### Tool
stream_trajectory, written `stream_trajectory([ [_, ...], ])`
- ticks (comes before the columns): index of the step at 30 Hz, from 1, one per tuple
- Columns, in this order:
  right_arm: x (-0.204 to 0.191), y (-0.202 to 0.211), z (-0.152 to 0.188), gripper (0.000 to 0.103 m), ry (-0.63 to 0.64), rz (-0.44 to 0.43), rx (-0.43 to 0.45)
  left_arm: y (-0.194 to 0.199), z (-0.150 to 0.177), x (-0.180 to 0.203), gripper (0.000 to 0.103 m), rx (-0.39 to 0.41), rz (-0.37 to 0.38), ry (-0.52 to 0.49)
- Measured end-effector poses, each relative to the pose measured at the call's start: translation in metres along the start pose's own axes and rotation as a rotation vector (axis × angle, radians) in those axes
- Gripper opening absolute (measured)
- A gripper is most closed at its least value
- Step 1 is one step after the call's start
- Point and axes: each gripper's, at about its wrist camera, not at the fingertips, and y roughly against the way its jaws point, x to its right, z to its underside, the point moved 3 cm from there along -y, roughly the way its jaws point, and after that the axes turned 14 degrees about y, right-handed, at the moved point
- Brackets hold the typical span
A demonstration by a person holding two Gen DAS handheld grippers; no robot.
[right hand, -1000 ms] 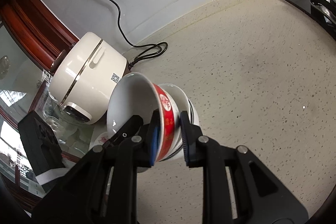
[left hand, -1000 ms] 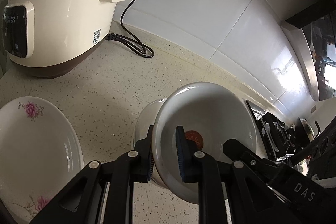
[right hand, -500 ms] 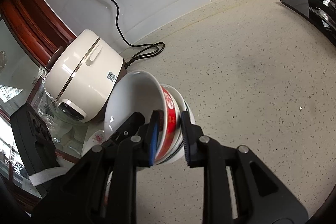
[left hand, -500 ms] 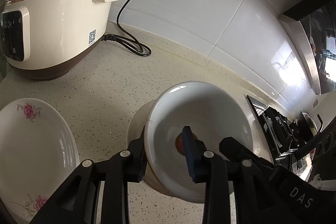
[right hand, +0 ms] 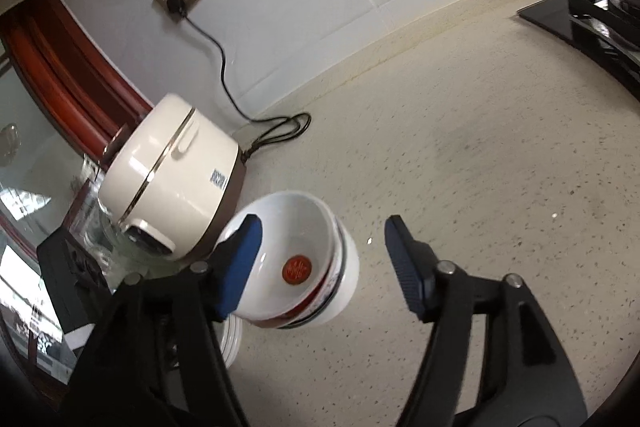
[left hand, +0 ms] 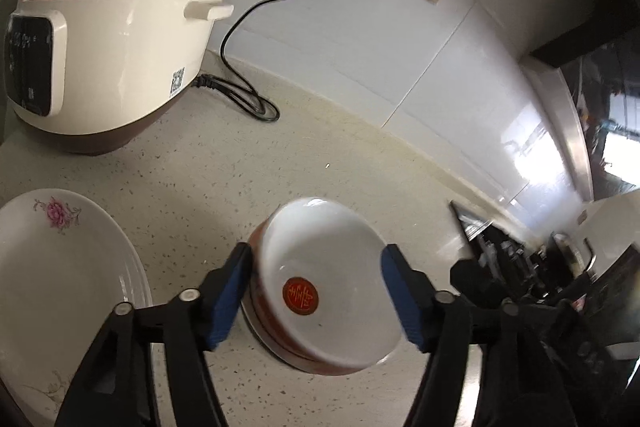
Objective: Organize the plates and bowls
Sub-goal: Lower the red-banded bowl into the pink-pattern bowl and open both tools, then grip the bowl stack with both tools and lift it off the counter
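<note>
The speckled counter point(left hand: 304, 163) is carrying a rice cooker point(left hand: 116, 27) at 10 o'clock, a flowered plate point(left hand: 60, 287) at 8 o'clock, and stacked bowls point(left hand: 324, 291) at 6 o'clock.

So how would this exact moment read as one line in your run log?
step: stacking bowls | left gripper: open, just released | right gripper: open, just released | red-emblem bowl: nested atop bowl stack | floral plate: untouched

Two handheld black tongs with blue pads

The left gripper point(left hand: 316, 297) and right gripper point(right hand: 322, 263) share matte black angular linkage arms, silver pivot screws behind the fingers, and ribbed blue pads point(left hand: 230, 293) lining each fingertip's inner face.
</note>
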Motion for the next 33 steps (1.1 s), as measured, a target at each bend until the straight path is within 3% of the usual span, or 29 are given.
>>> stream_trajectory([
  [2,0.006,0.002,0.000,0.070,-0.020,-0.006,0.000,0.009,-0.004,-0.001,0.083,0.034,0.003,0.018],
  [8,0.012,-0.001,0.007,0.074,-0.058,-0.027,-0.011,0.019,-0.020,-0.016,0.084,0.055,0.022,0.076],
  [14,0.004,-0.018,0.019,0.078,-0.055,-0.067,-0.073,-0.001,-0.018,-0.031,0.084,-0.023,0.025,0.143],
  [27,-0.001,-0.046,0.038,0.078,-0.119,-0.150,-0.151,-0.035,-0.013,-0.033,0.084,-0.113,-0.007,0.134],
  [33,-0.002,-0.054,0.041,0.078,-0.119,-0.158,-0.170,-0.044,-0.012,-0.032,0.084,-0.103,-0.023,0.119],
])
